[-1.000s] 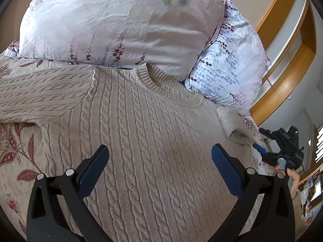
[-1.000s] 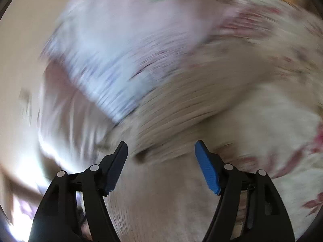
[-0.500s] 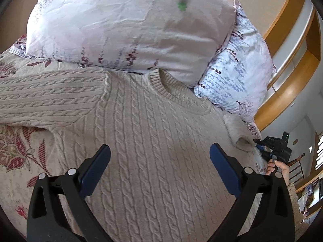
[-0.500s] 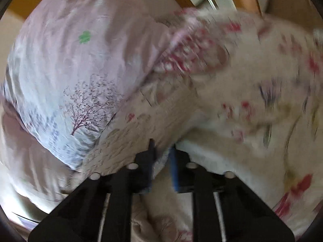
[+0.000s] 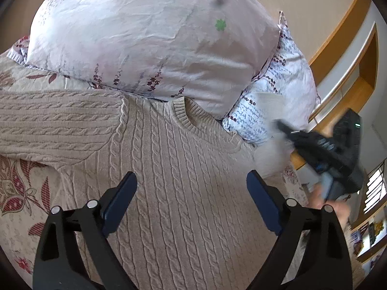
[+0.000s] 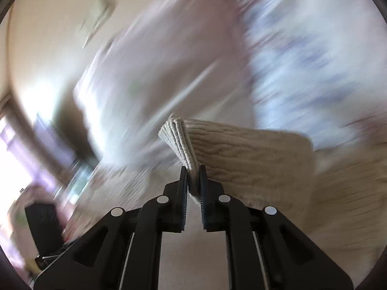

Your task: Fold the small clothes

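A beige cable-knit sweater (image 5: 174,169) lies flat on the bed, collar toward the pillows, its left sleeve (image 5: 58,125) spread out to the left. My left gripper (image 5: 191,193) is open and empty, hovering over the sweater's chest. My right gripper (image 6: 193,181) is shut on the ribbed cuff of the sweater's right sleeve (image 6: 241,149) and holds it lifted off the bed. In the left wrist view the right gripper (image 5: 326,149) shows blurred at the right, in front of the blue-patterned pillow. The right wrist view is motion-blurred.
A large pale pink pillow (image 5: 150,36) and a white pillow with blue flowers (image 5: 278,96) lie just beyond the collar. A floral bedspread (image 5: 21,188) shows at the left. A wooden shelf unit (image 5: 350,55) stands at the right.
My right gripper shut on the right sleeve's cuff, lifted it off the bed and swung up and inward. My left gripper stayed open over the chest, shifting slightly.
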Tool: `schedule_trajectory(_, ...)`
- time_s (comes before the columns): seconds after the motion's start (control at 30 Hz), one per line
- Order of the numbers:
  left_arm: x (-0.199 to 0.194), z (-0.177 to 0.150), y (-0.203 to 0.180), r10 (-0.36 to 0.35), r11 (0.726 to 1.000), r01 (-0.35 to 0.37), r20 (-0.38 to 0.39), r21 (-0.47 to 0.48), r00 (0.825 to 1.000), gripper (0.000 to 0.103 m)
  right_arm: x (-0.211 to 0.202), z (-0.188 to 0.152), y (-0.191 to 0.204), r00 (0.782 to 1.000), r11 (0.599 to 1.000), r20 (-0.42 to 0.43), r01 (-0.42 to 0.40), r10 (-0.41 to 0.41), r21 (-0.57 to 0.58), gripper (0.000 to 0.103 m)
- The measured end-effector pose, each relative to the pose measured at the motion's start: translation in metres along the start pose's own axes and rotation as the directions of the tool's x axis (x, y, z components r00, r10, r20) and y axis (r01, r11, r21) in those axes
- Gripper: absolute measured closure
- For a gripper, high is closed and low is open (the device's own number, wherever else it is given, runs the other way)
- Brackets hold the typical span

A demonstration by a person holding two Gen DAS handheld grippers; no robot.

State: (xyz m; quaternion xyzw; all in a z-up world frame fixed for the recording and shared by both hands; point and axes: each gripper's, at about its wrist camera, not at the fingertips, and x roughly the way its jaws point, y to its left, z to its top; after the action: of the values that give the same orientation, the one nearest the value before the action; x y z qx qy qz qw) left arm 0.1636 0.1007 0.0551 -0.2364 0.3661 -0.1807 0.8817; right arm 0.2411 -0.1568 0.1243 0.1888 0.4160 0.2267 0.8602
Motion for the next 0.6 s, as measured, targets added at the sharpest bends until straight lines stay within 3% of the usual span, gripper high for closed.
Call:
schedule_trajectory(0.03, 0.0, 0.0, 0.002, 0.0, 1.0, 0.0, -0.001, -0.011, 1.0, 0.013, 0.026, -0.008, 0.009, 0.994, 0.998, -0.09, -0.058, 0.059, 0.013, 0.087)
schedule_trajectory(0.1, 0.0, 0.0, 0.005, 0.005, 1.0, -0.005, -0.006, -0.026, 1.0, 0.013, 0.046, -0.017, 0.013, 0.982, 0.996, -0.169, -0.076, 0.083, 0.046, 0.062)
schedule_trajectory(0.2, 0.002, 0.002, 0.009, 0.002, 0.999, -0.002, -0.02, -0.045, 1.0, 0.015, 0.028, -0.023, -0.004, 0.987, 0.987, -0.113, -0.095, 0.11, 0.13, 0.032)
schedule_trajectory(0.33, 0.021, 0.009, 0.007, -0.02, 0.997, 0.015, -0.062, -0.076, 0.998, 0.025, -0.027, -0.031, -0.059, 1.0, 0.956, -0.006, -0.015, 0.017, 0.293, 0.033)
schedule_trajectory(0.43, 0.045, 0.013, 0.009, -0.058, 0.986, 0.039, -0.117, -0.16, 0.991, 0.035, -0.062, -0.051, -0.116, 0.995, 0.862, 0.033, 0.064, -0.094, 0.503, 0.047)
schedule_trajectory(0.47, 0.054, 0.013, 0.011, -0.075, 0.98, 0.047, -0.135, -0.196, 0.988, 0.037, -0.073, -0.063, -0.139, 0.993, 0.81, 0.042, 0.068, -0.114, 0.582, 0.05)
schedule_trajectory(0.5, 0.06, 0.013, 0.012, -0.084, 0.974, 0.05, -0.145, -0.22, 0.986, 0.042, -0.081, -0.074, -0.158, 0.99, 0.764, 0.05, 0.067, -0.13, 0.642, 0.051)
schedule_trajectory(0.6, 0.078, 0.01, 0.014, -0.078, 0.962, 0.03, -0.168, -0.273, 0.983, 0.052, -0.095, -0.099, -0.19, 0.984, 0.682, 0.049, 0.082, -0.17, 0.726, 0.052)
